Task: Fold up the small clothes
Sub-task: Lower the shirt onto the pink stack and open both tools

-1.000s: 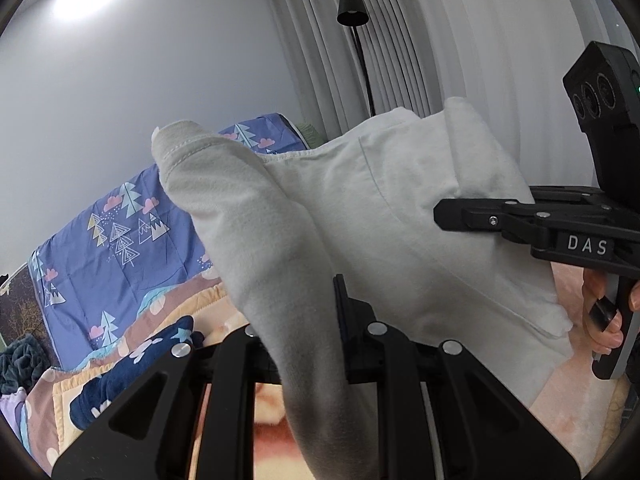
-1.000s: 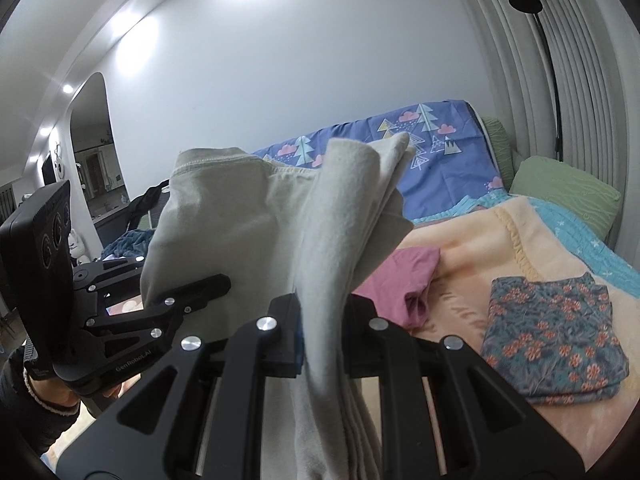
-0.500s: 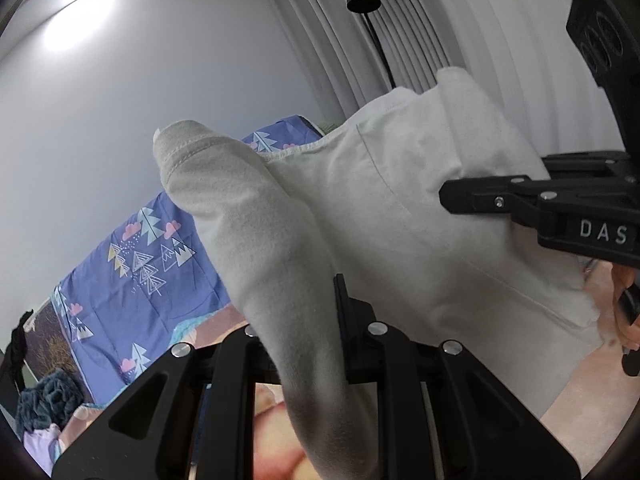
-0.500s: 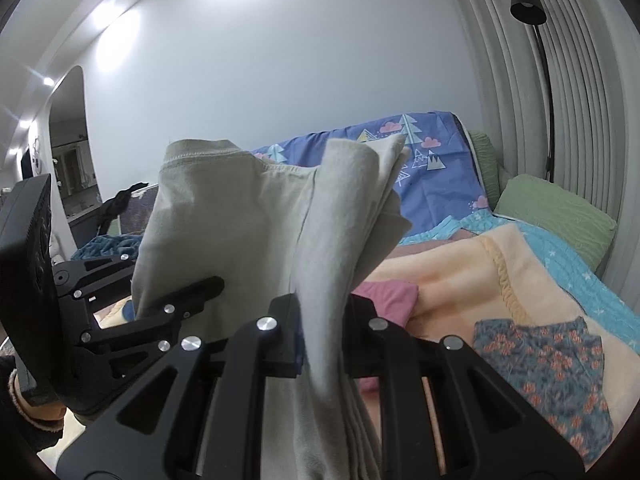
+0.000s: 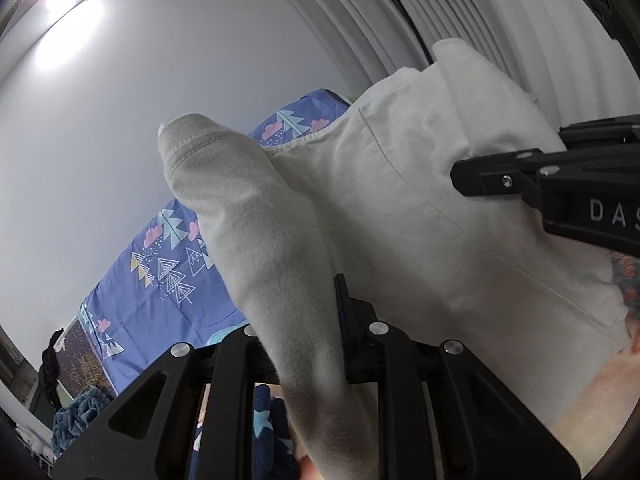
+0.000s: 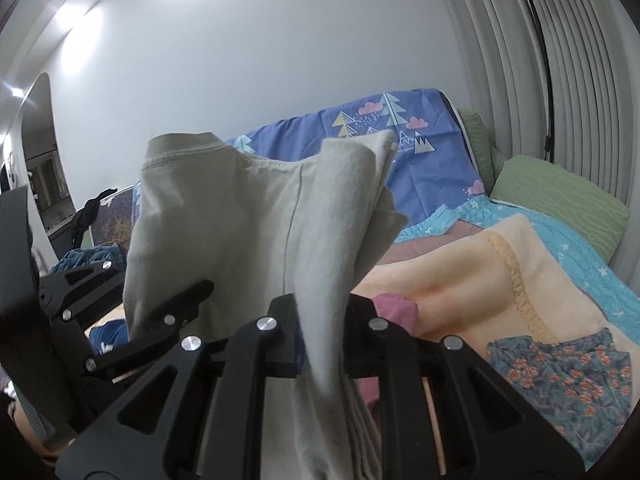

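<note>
Both tools clamp the beige garment [image 6: 224,216] above, seemingly, a blanketed bed [image 6: 460,280].

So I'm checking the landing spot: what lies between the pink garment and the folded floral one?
Only bare peach blanket separates pink garment from floral garment, in the right wrist view.
</note>
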A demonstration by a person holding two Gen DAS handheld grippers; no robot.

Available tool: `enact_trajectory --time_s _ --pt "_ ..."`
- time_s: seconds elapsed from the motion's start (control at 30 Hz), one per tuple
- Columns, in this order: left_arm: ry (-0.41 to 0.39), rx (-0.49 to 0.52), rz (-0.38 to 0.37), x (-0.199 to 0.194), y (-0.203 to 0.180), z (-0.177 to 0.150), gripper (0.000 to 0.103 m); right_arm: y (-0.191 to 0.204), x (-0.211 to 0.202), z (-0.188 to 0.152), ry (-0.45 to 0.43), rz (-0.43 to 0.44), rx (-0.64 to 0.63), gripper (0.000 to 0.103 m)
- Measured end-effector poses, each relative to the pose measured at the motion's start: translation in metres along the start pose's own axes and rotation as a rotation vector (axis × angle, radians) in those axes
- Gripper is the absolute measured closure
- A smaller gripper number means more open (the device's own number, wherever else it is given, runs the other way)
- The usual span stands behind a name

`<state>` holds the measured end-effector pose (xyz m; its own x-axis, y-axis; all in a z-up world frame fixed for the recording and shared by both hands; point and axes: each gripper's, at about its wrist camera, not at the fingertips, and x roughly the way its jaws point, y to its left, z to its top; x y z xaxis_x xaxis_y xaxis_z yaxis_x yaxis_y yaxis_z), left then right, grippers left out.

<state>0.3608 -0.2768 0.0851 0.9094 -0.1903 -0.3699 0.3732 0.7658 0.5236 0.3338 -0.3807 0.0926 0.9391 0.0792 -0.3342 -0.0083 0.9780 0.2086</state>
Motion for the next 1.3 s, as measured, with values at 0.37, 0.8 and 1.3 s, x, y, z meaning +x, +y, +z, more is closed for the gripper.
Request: enact_trajectory --time_s 0.37,0.8,1.3 --pt "0.211 -0.004 0.081 0.098 -0.009 -0.059 0.042 -0.024 0.119 -0.043 0.256 -0.277 0.013 0.056" --pt "0.284 -0.123 -0.048 0.120 -0.024 -0.128 0.043 -0.061 0.132 -0.125 0.321 -0.370 0.071 0.033" --pt "0.177 -0.325 -0.201 0.018 -0.020 -0.153 0.016 -0.062 -0.010 -0.149 -0.041 -0.454 0.302 0.030"
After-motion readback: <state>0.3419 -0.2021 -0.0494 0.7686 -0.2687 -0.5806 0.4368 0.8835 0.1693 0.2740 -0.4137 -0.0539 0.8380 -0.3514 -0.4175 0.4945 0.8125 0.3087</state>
